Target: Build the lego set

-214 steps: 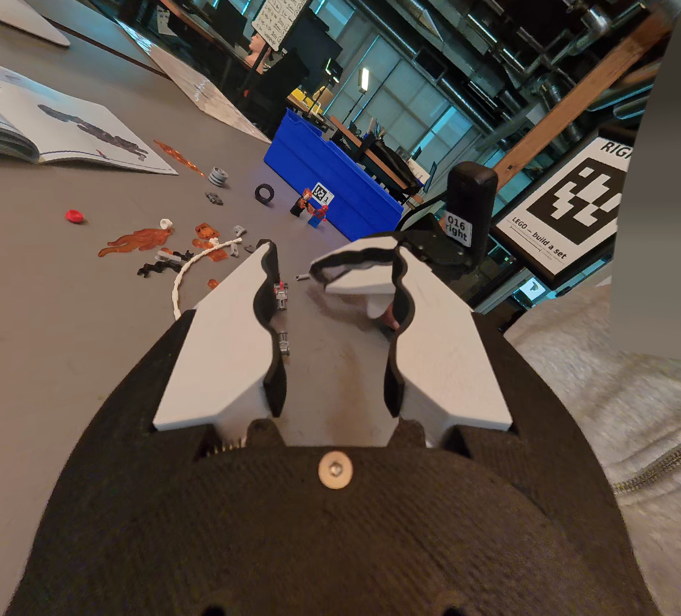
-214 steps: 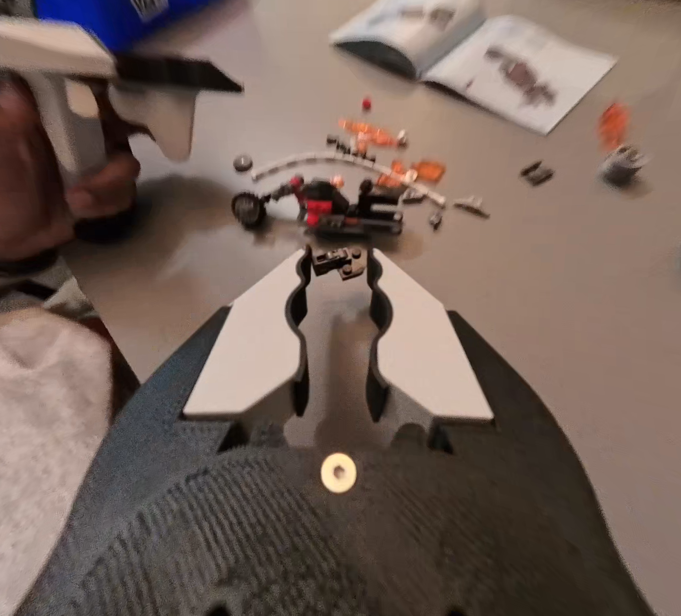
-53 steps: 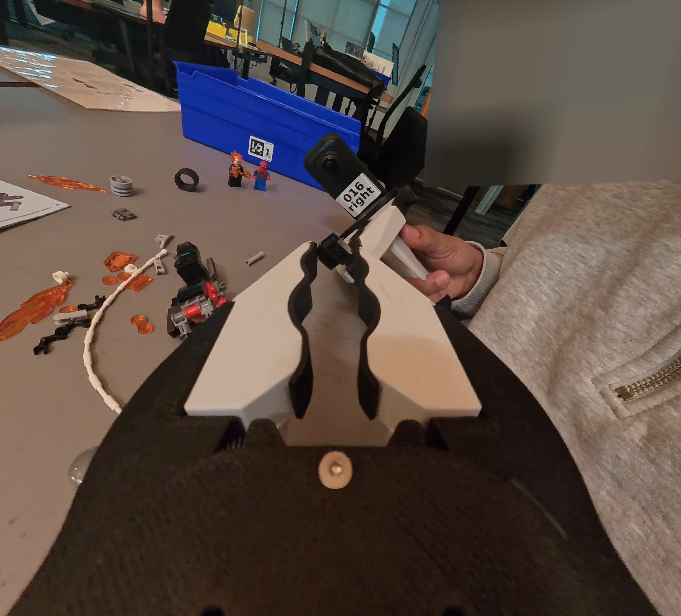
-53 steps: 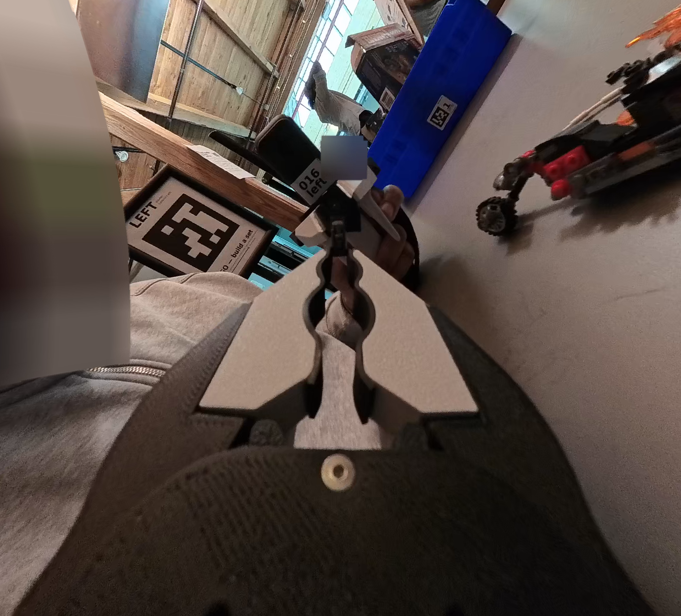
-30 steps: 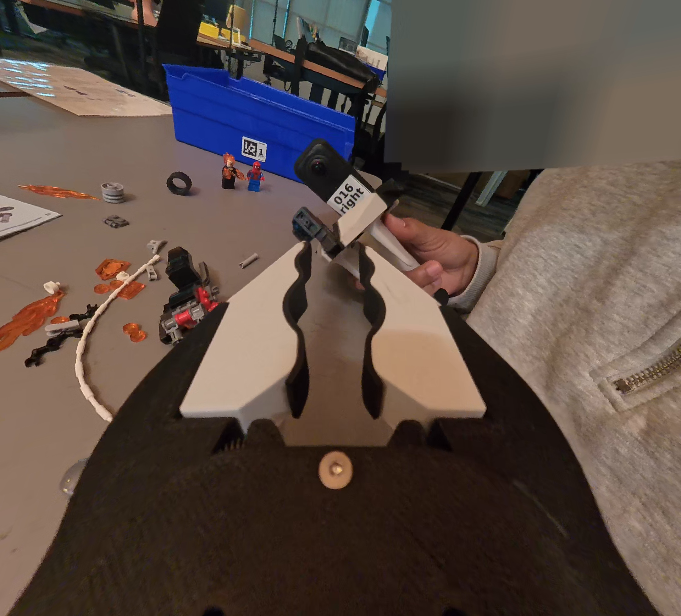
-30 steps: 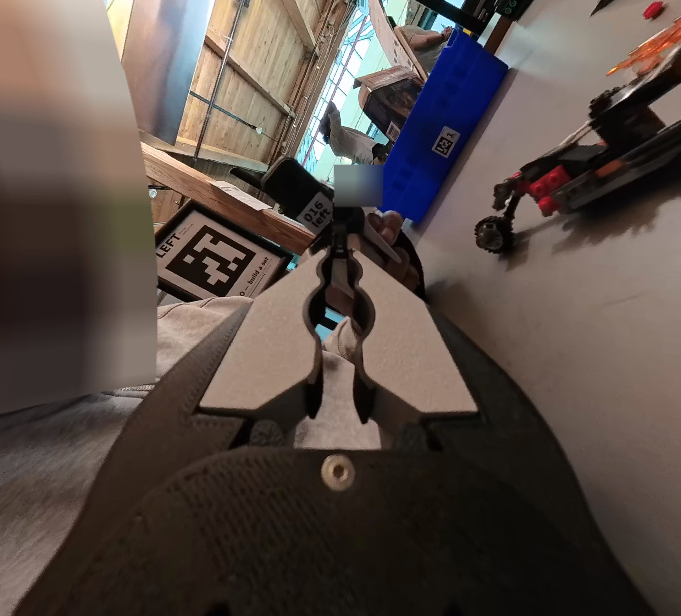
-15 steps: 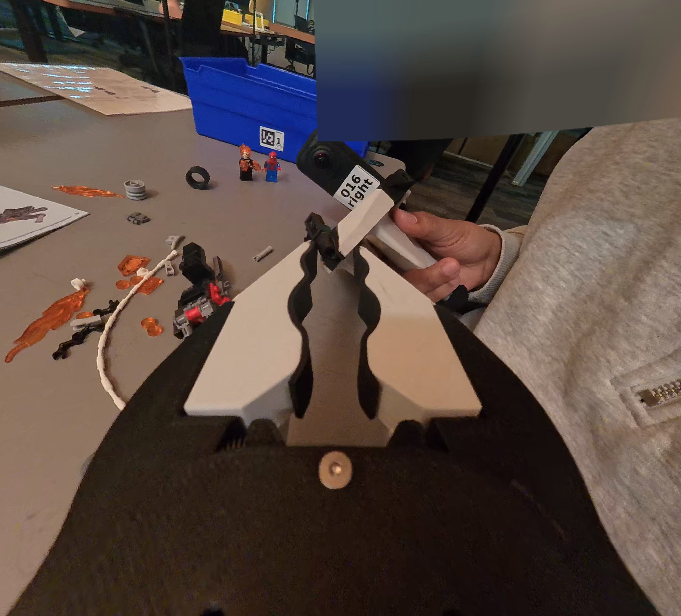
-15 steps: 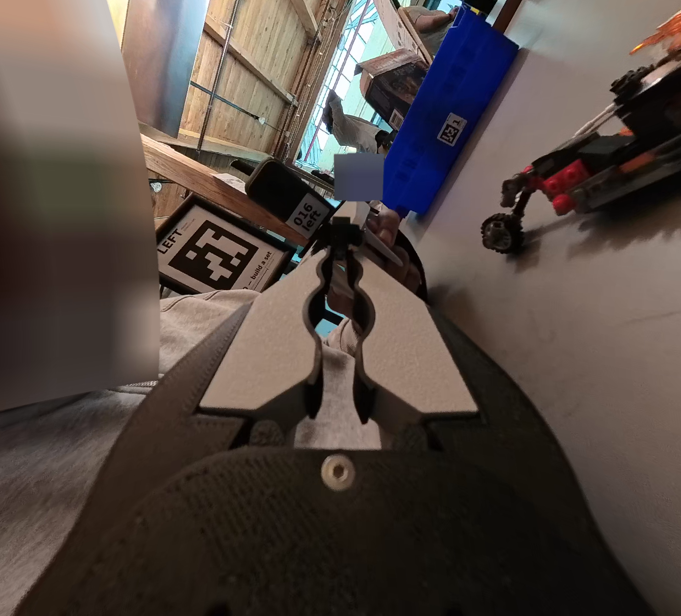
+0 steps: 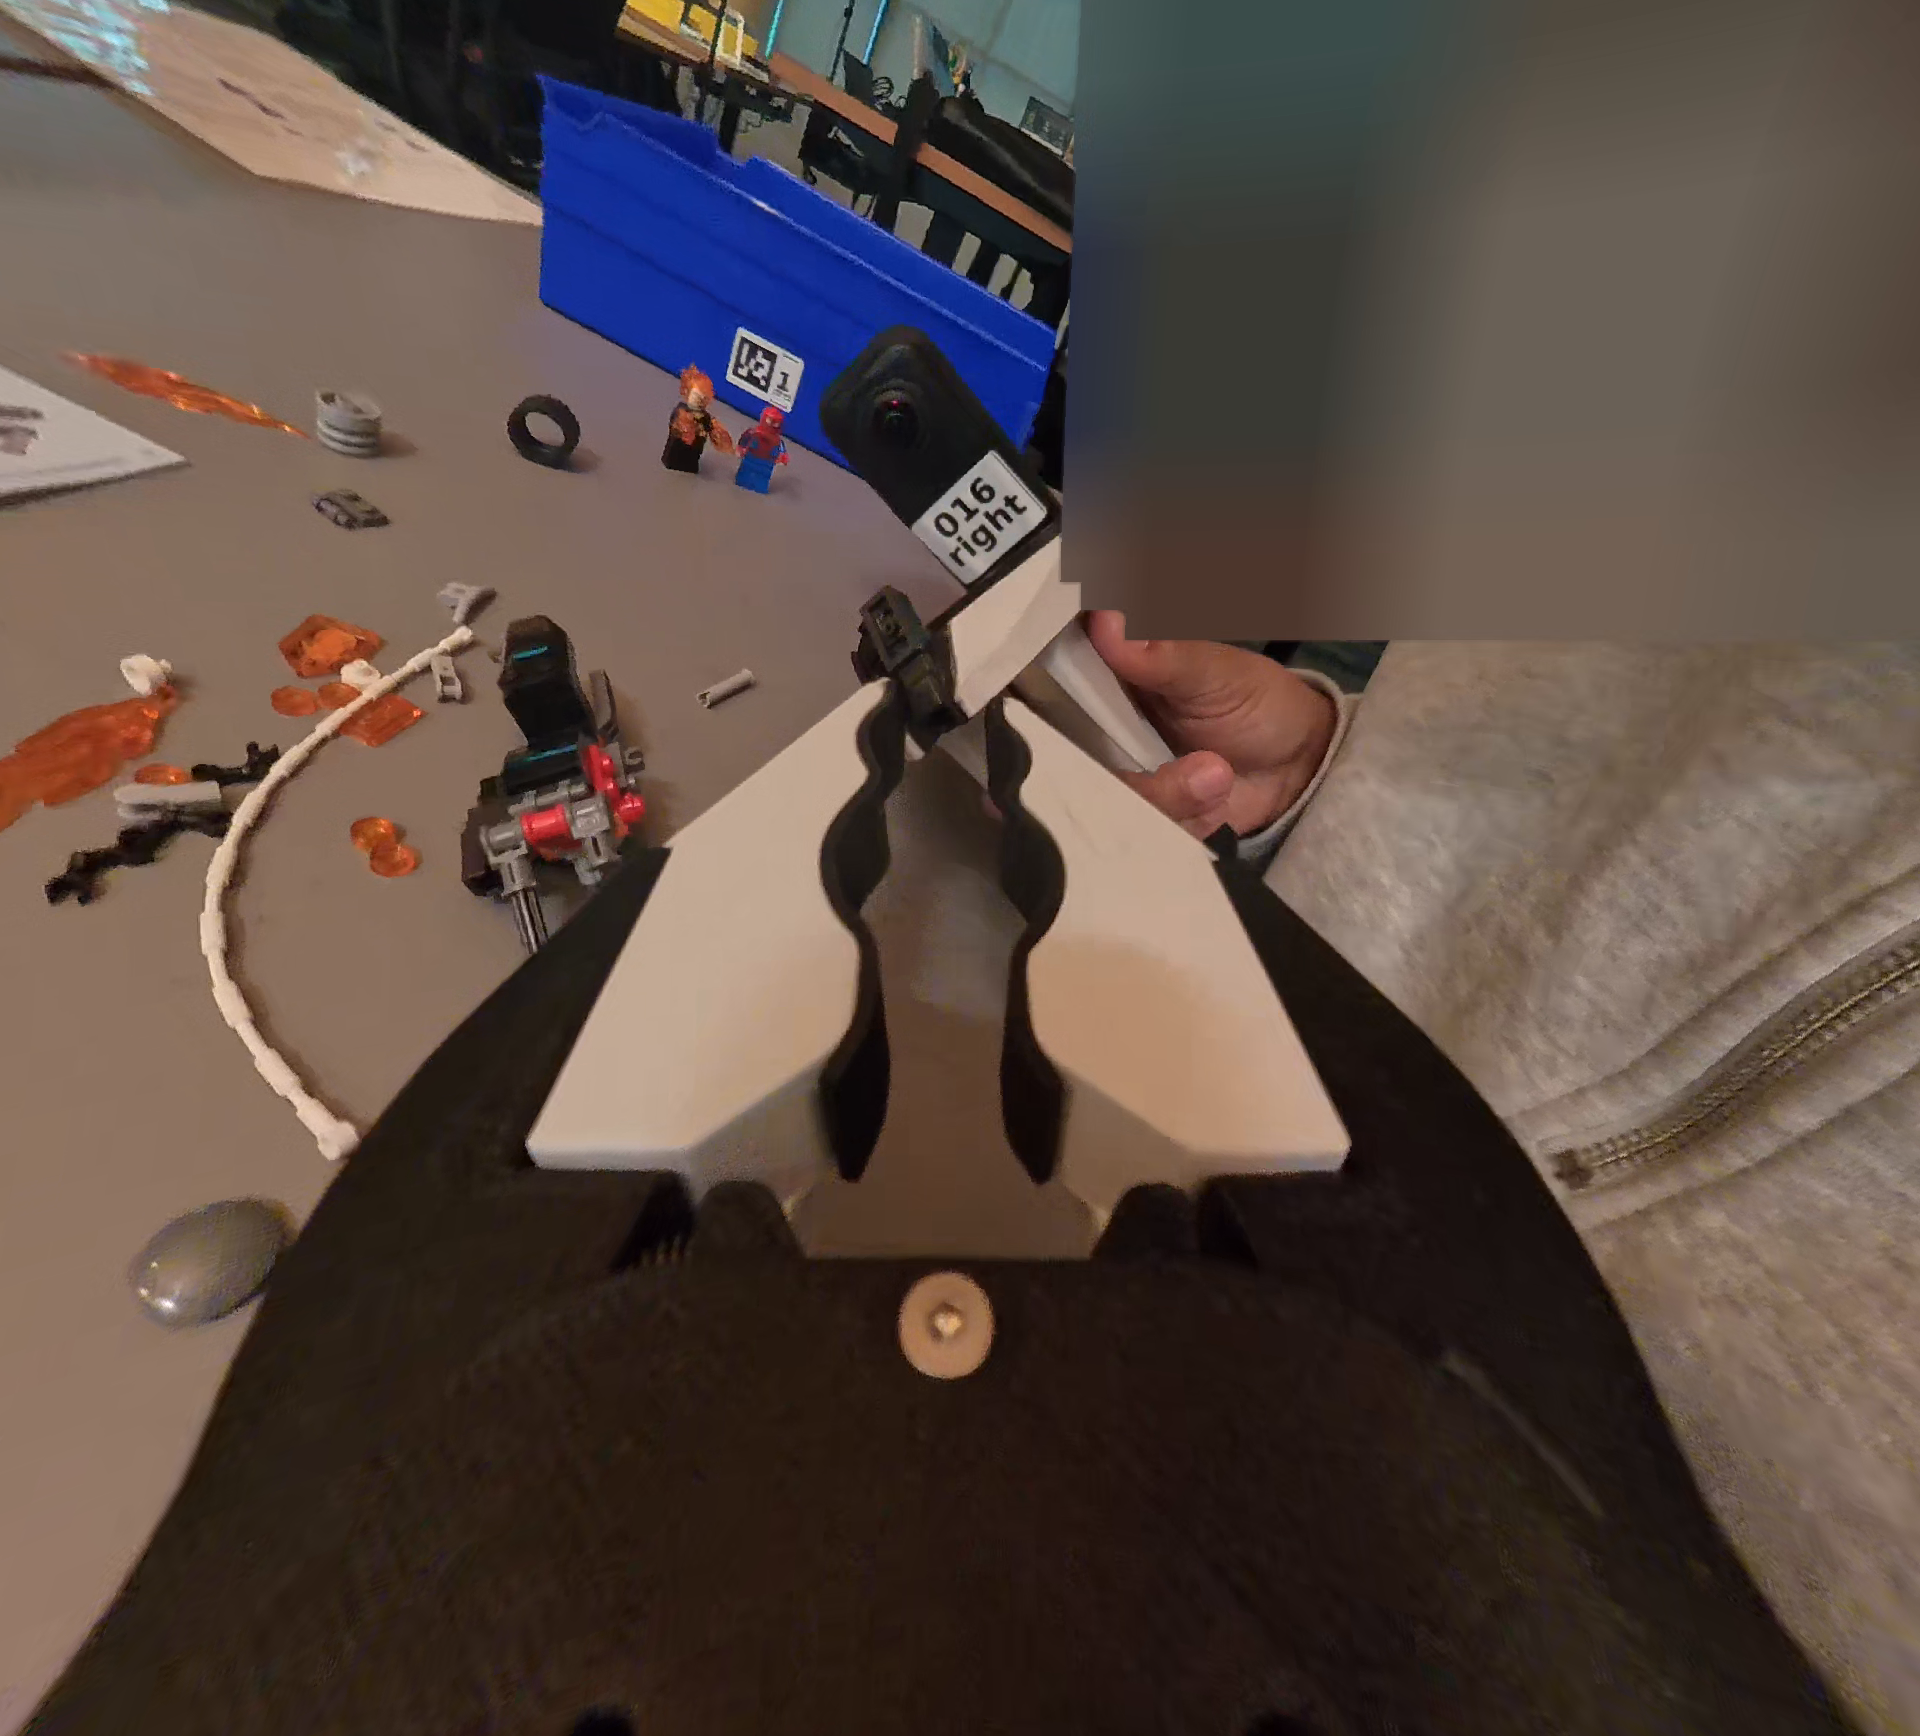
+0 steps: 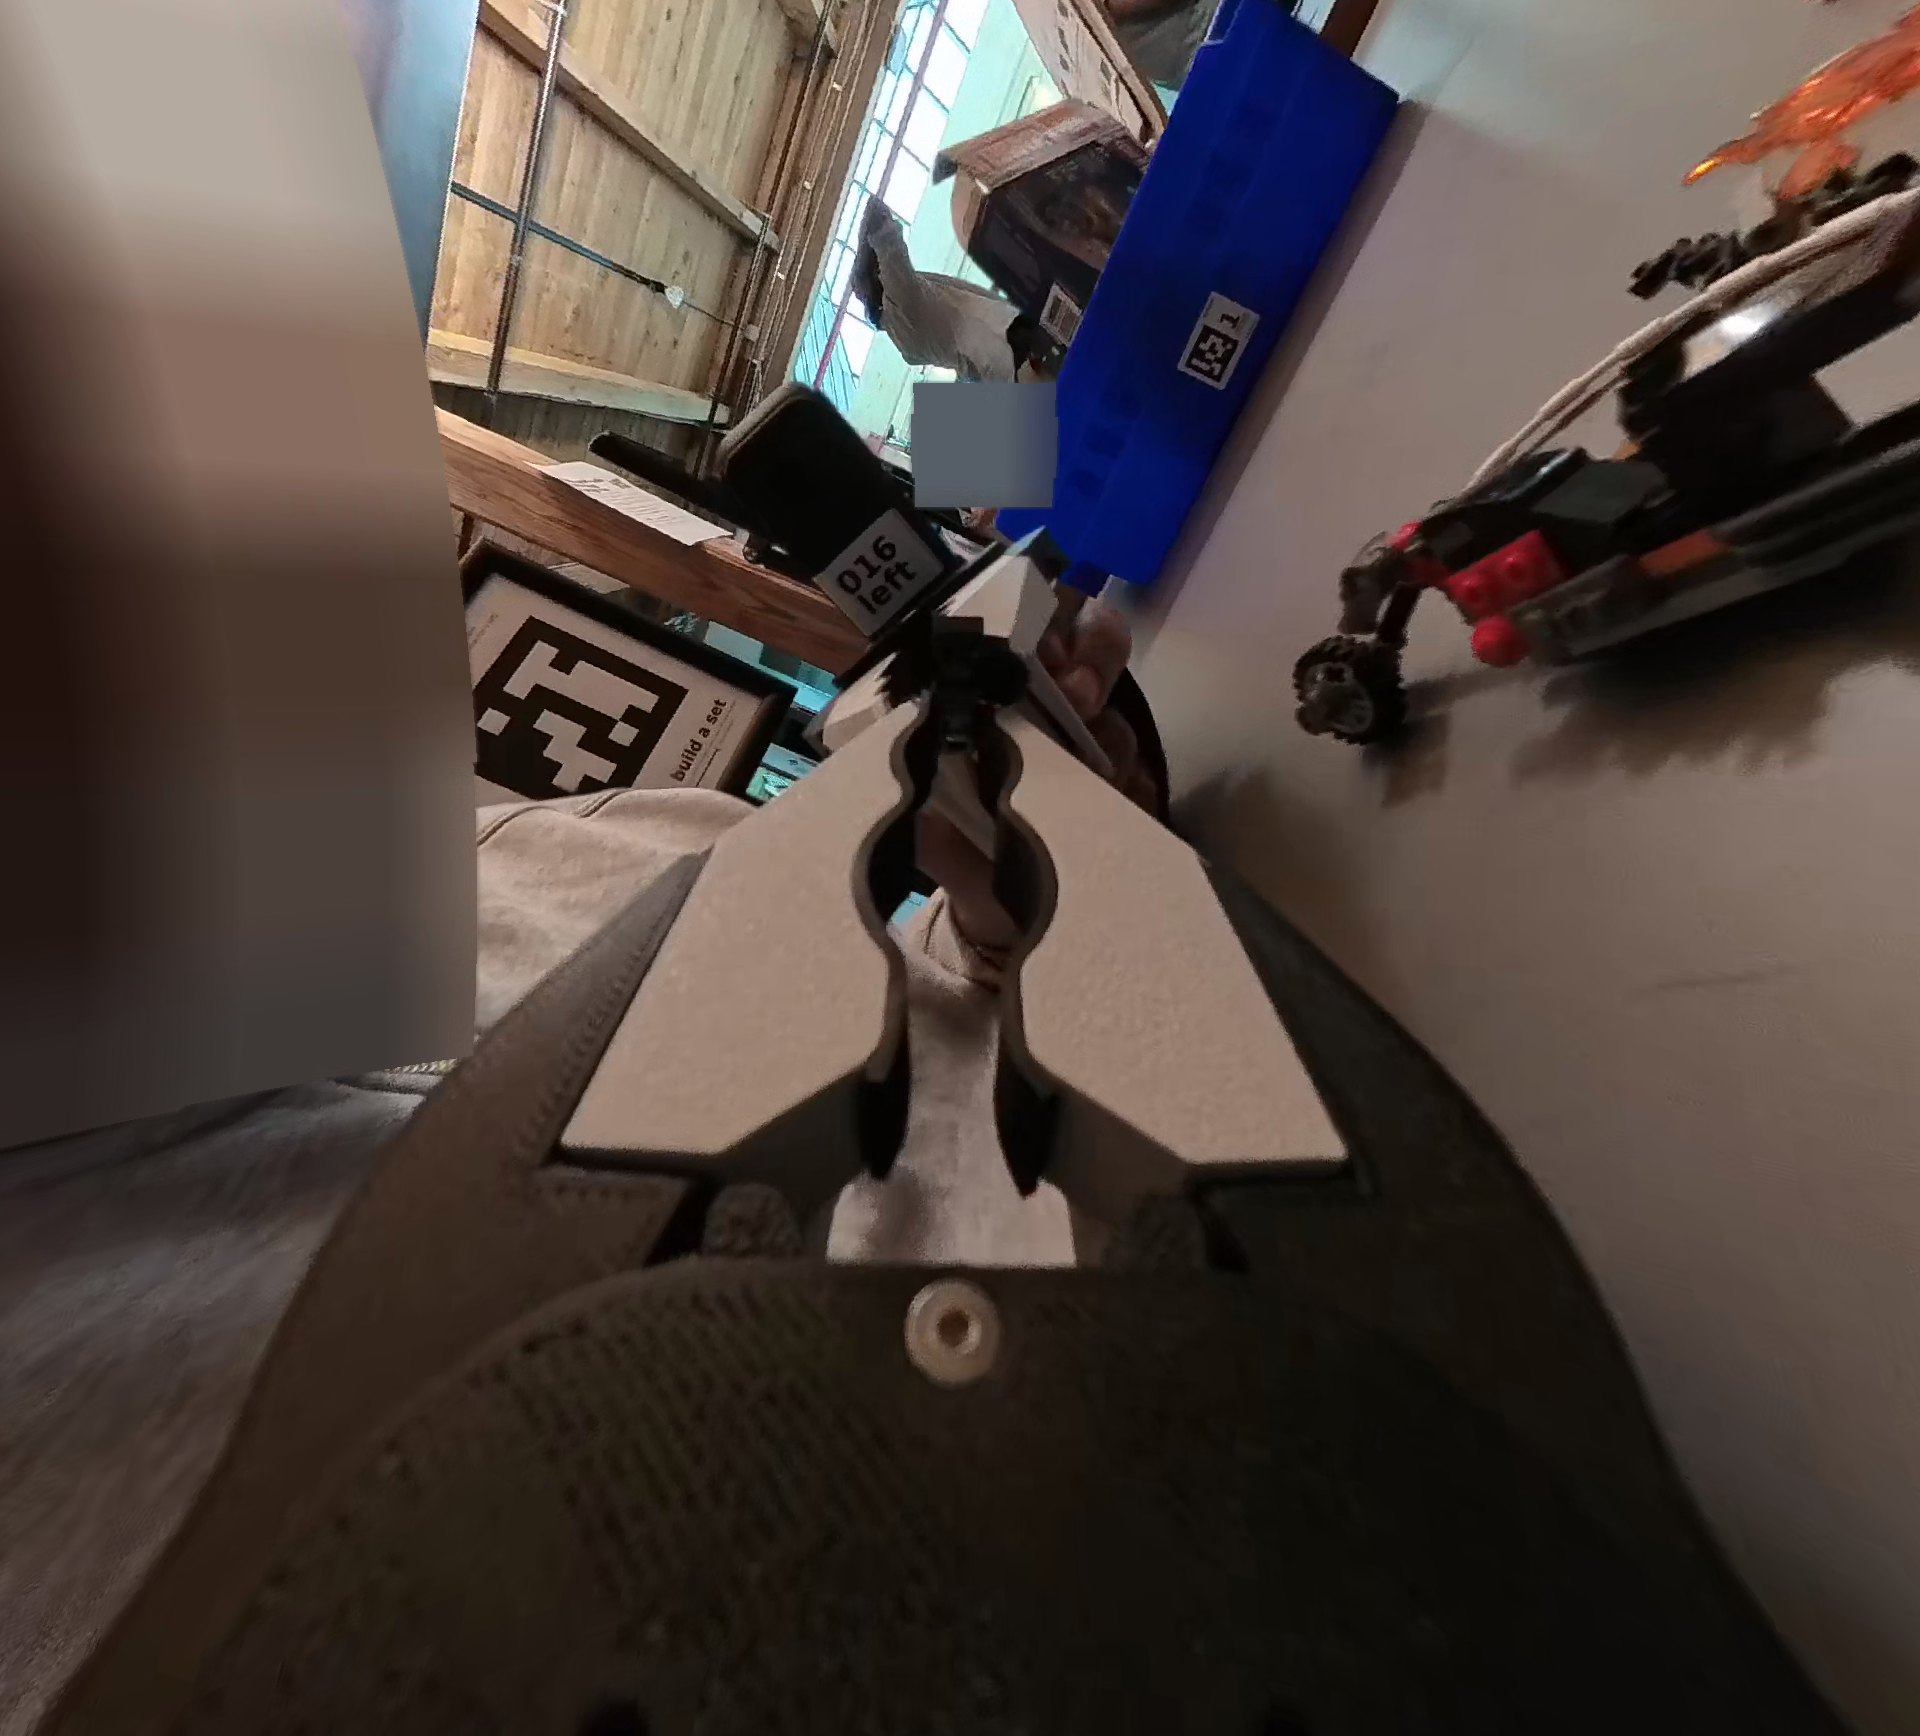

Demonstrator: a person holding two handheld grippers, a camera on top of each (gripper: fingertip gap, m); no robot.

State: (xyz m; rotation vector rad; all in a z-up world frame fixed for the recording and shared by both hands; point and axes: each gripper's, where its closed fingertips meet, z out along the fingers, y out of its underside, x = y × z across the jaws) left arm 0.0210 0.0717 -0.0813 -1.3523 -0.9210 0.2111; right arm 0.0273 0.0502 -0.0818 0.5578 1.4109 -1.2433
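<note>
A small black lego piece [image 9: 902, 652] is held in the air between both grippers, near the person's chest. My left gripper [image 9: 940, 710] is narrowly shut around it from one side. My right gripper [image 10: 956, 715] is shut on the same piece [image 10: 961, 663] from the opposite side. In the left wrist view, a white finger [image 9: 1013, 626] of the right gripper pokes between my left gripper's tips. The partly built black and red motorcycle [image 9: 551, 782] lies on the grey table [image 9: 364, 1011]; it also shows in the right wrist view [image 10: 1621, 523].
Loose parts lie left of the motorcycle: a white chain [image 9: 260, 855], orange flame pieces [image 9: 73, 751], a tyre [image 9: 542, 429] and a grey hub [image 9: 348, 421]. Two minifigures [image 9: 727, 445] stand before a blue bin [image 9: 727, 273]. A grey sweatshirt [image 9: 1558, 959] is on the right. Both grippers' tips are close together, under 4 cm apart. Both grippers' tips are roughly 12 centimeters from the white chain [image 9: 260, 855].
The left gripper's jaws opened slightly a second ago and have narrowed again around the black piece. Both grippers stay tip to tip; the views have shifted only a little.
</note>
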